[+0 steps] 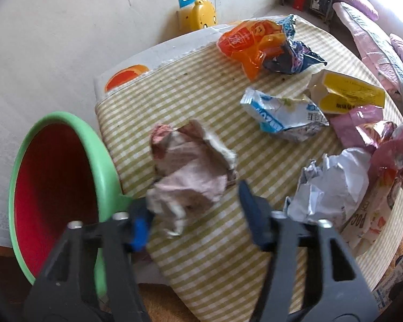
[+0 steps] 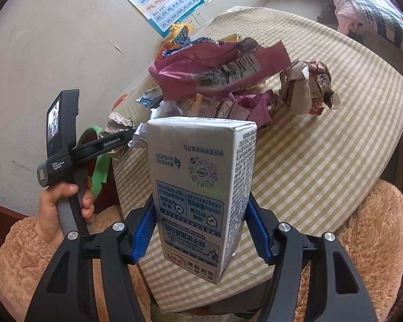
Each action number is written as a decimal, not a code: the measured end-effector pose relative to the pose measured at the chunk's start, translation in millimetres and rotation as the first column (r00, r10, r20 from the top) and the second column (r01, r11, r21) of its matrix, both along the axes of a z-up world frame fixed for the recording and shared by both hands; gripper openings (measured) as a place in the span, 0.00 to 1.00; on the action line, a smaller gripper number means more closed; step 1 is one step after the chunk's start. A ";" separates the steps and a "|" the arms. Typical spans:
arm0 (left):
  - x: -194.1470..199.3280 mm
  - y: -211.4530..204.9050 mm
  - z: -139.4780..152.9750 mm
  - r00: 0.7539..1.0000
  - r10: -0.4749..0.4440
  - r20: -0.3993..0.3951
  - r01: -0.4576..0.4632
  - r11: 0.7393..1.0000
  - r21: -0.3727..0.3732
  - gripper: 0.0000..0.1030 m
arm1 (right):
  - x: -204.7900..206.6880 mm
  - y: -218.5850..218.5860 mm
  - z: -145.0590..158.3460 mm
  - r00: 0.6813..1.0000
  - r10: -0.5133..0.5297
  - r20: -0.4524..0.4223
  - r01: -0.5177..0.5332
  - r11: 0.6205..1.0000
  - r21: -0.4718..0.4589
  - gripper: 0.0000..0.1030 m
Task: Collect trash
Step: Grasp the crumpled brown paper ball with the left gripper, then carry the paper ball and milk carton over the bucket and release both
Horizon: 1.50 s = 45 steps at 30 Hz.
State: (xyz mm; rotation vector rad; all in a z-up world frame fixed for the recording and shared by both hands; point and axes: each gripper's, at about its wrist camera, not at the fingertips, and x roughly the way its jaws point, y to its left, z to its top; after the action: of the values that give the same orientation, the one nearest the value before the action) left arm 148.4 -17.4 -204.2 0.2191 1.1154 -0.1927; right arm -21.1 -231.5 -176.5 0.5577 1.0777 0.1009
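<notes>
A round table (image 1: 201, 102) under a green-striped cloth carries the litter, and a green-rimmed bin (image 1: 53, 187) with a red inside stands tight against its edge, tilted in the left wrist view, I judge so that scraps can go straight off the cloth into it. Wrappers lie scattered across the far half: an orange bag (image 1: 249, 45), a yellow carton (image 1: 346, 94), a blue-and-white packet (image 1: 282, 115) and a white paper ball (image 1: 333, 185).

The right gripper (image 2: 198, 230) is clamped on a milk carton (image 2: 201, 187), lifted clear of the cloth, upside down (the print reads inverted), both blue pads flat against its sides.

The left gripper (image 1: 193, 214) sits half apart around a crumpled pinkish wrapper (image 1: 190, 171) near the bin. Its left pad touches the paper; the right pad stands clear, so it is not gripped yet.
</notes>
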 end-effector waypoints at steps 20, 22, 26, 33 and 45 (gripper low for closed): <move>-50.7 27.8 42.2 0.994 0.057 0.096 -0.046 0.993 -0.110 0.35 | 3.5 -1.7 -9.8 1.000 -0.003 -0.026 0.004 1.000 0.004 0.58; -56.5 33.3 49.1 0.991 0.077 0.105 -0.063 0.989 -0.132 0.35 | 4.8 -0.5 -10.7 1.000 -0.002 -0.029 0.002 1.000 0.000 0.58; -67.7 39.0 58.0 0.989 0.097 0.114 -0.079 0.986 -0.150 0.35 | 7.9 4.5 -13.7 0.999 0.004 -0.037 -0.004 1.000 -0.007 0.58; -83.4 38.9 67.3 0.988 0.097 0.123 -0.075 0.982 -0.175 0.35 | 9.4 13.0 -6.9 1.000 0.012 -0.020 -0.013 0.999 -0.035 0.58; -88.8 55.2 82.2 0.975 0.130 0.182 -0.096 0.979 -0.182 0.35 | 21.4 33.1 24.1 0.998 0.052 0.037 -0.048 0.994 -0.097 0.58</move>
State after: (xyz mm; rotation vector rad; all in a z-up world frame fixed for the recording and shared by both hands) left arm 59.7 37.9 -122.0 0.0184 0.9097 -0.1613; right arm 0.3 -198.3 -152.4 0.4402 1.0526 0.1031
